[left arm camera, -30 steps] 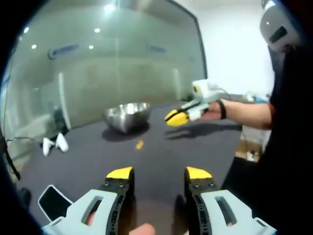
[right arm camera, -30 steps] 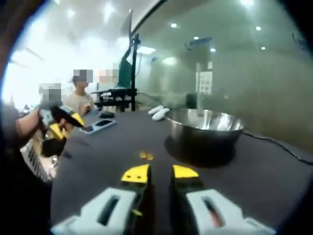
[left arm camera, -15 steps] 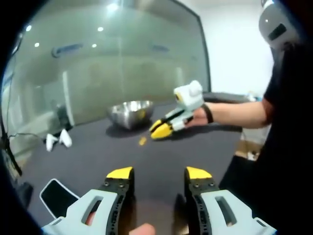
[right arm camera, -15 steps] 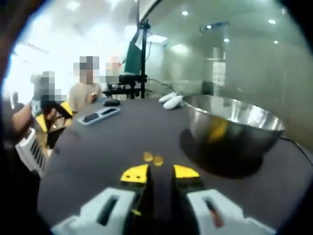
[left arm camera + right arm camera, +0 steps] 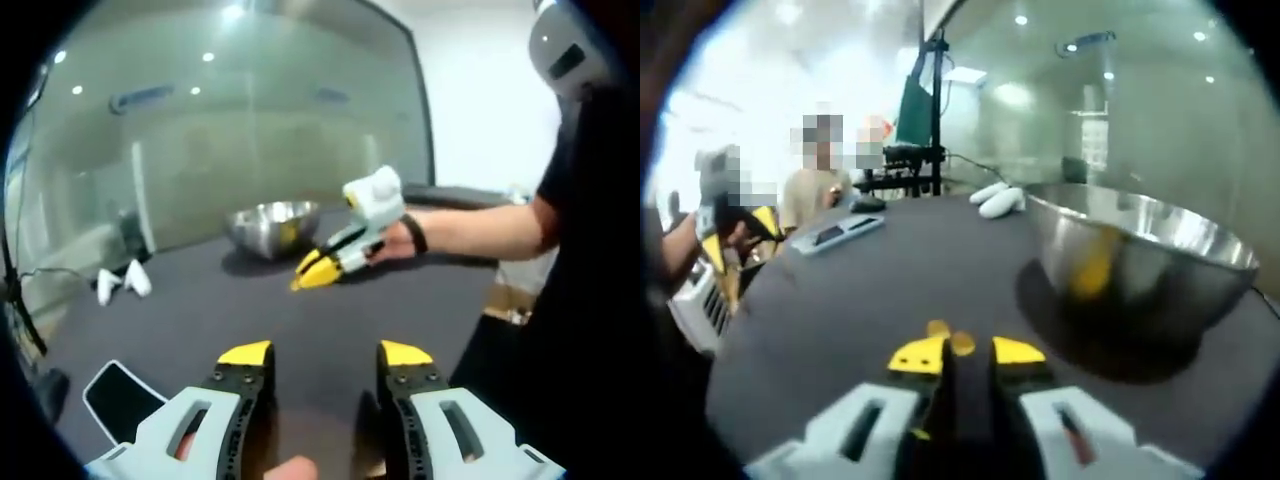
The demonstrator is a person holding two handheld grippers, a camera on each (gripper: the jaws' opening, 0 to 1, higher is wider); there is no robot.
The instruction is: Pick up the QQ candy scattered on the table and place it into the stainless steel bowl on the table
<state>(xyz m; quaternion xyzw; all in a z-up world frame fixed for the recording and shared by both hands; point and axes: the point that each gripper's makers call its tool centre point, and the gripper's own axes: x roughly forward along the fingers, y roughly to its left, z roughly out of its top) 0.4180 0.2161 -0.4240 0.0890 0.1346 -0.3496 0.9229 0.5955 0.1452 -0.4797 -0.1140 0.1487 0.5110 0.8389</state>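
Two small yellow QQ candies [image 5: 938,328] lie on the dark table just ahead of my right gripper [image 5: 968,352]. One of them sits right at the narrow gap between its yellow tips, and the jaws stand slightly open with nothing gripped. The stainless steel bowl [image 5: 1140,218] is close by on the right and shows a yellow reflection on its side. In the left gripper view the bowl [image 5: 272,222] is at the back, and the right gripper [image 5: 312,275] points down at the table in front of it. My left gripper [image 5: 325,355] hangs open and empty over the table.
A dark phone [image 5: 115,400] lies near the left gripper, and two white objects [image 5: 120,285] rest beside the glass wall. Seated people and a black stand [image 5: 925,110] are beyond the table's far edge. The person's forearm [image 5: 480,230] reaches in from the right.
My right gripper has moved forward and down to the two candies, so the bowl looks larger. My left gripper has stayed nearly still and open.
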